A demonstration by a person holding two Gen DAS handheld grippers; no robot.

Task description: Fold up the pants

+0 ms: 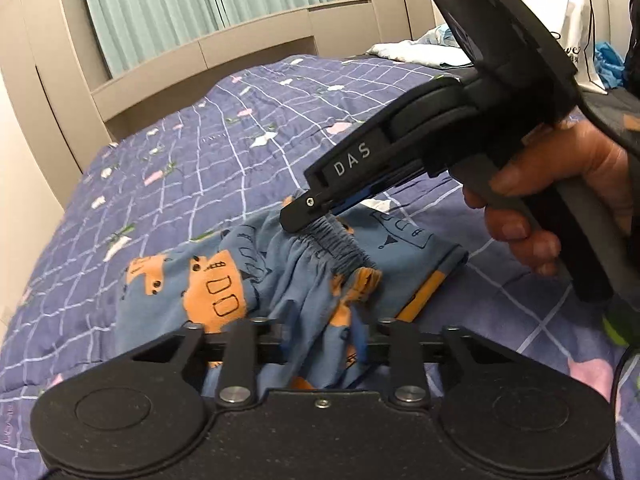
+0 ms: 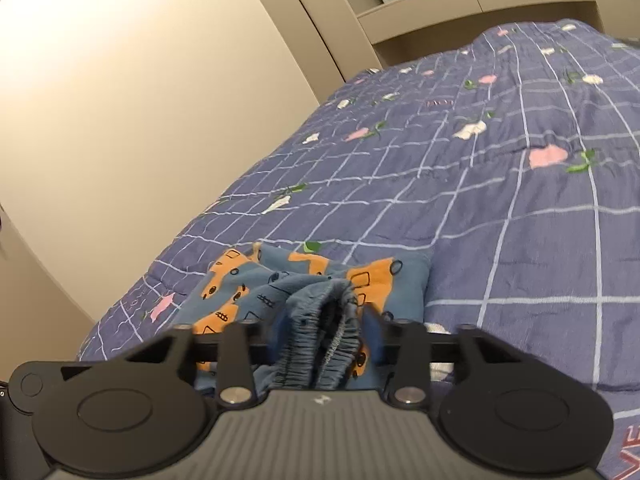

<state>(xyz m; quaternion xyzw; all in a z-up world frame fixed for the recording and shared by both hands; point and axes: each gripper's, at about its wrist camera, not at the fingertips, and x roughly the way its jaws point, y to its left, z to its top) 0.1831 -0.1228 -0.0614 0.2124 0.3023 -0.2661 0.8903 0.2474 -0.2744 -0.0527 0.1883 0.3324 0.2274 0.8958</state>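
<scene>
One pair of small blue cotton pants (image 1: 280,272), printed with orange vehicles outlined in black, is seen lying bunched on a purple-blue quilted bedspread (image 1: 200,152) marked by a white grid and scattered pink, white and green flower motifs. The soft fabric is gathered into loose folds, and its ribbed, elasticated waistband (image 1: 340,240) is raised above the rest.

Two black hand-held grippers are counted. In the left wrist view, the left gripper (image 1: 320,344) is seen with pants fabric drawn up between its two fingers, which are closed in on the cloth near the lower edge of the garment. The right gripper (image 1: 298,220), a matte black tool lettered "DAS" on its side, is held by one bare hand (image 1: 560,200) around a grey handle, and its tip is pressed onto the waistband.

In the right wrist view, the right gripper (image 2: 326,344) is shown pinching the ruched waistband (image 2: 320,344), which is folded double between the fingers, while the rest of the pants (image 2: 320,280) is spread on the bedspread (image 2: 480,200) just ahead.

One white paper bag (image 1: 568,40) with dark cord handles and some pale crumpled cloth (image 1: 420,50) are seen at the far end of the bed. Pale green pleated curtains (image 1: 180,4) hang behind beige panelled woodwork.
</scene>
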